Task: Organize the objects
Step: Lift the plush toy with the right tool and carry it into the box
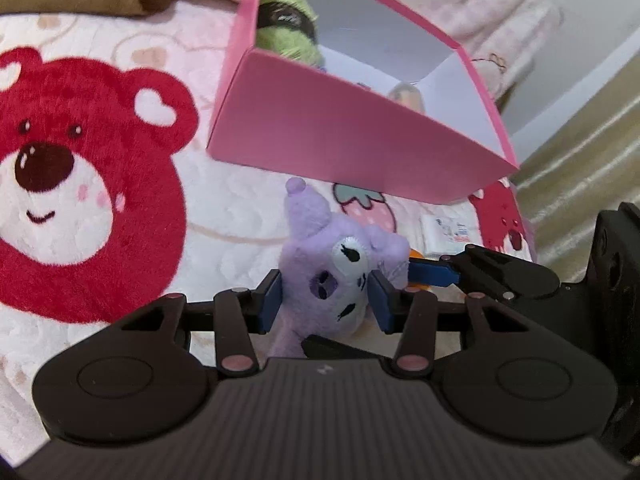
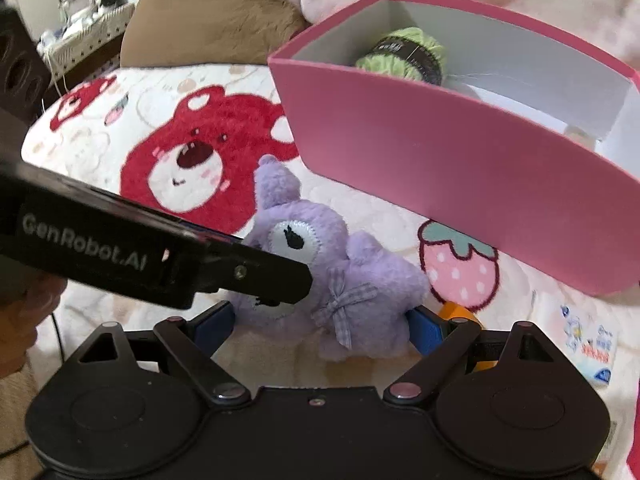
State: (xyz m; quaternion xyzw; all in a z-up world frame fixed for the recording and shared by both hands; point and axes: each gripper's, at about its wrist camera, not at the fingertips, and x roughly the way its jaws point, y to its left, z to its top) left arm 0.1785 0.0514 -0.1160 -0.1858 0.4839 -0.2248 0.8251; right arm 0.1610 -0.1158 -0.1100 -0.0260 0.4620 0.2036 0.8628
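Observation:
A purple plush toy (image 1: 320,264) lies on the bear-print blanket, in front of a pink box (image 1: 352,136). My left gripper (image 1: 326,300) has its blue pads on either side of the toy's head and is shut on it. In the right wrist view, the same toy (image 2: 332,280) sits between the pads of my right gripper (image 2: 320,328), which grips its body. The left gripper's black finger (image 2: 260,276) crosses the toy's face there. The pink box (image 2: 460,168) holds a green yarn ball (image 2: 404,54), also seen in the left wrist view (image 1: 288,28).
A small orange object (image 2: 460,314) lies right of the toy, partly hidden. A white printed packet (image 2: 588,344) lies at the blanket's right edge (image 1: 448,232). A brown cushion (image 2: 208,20) and pink bedding sit behind the box.

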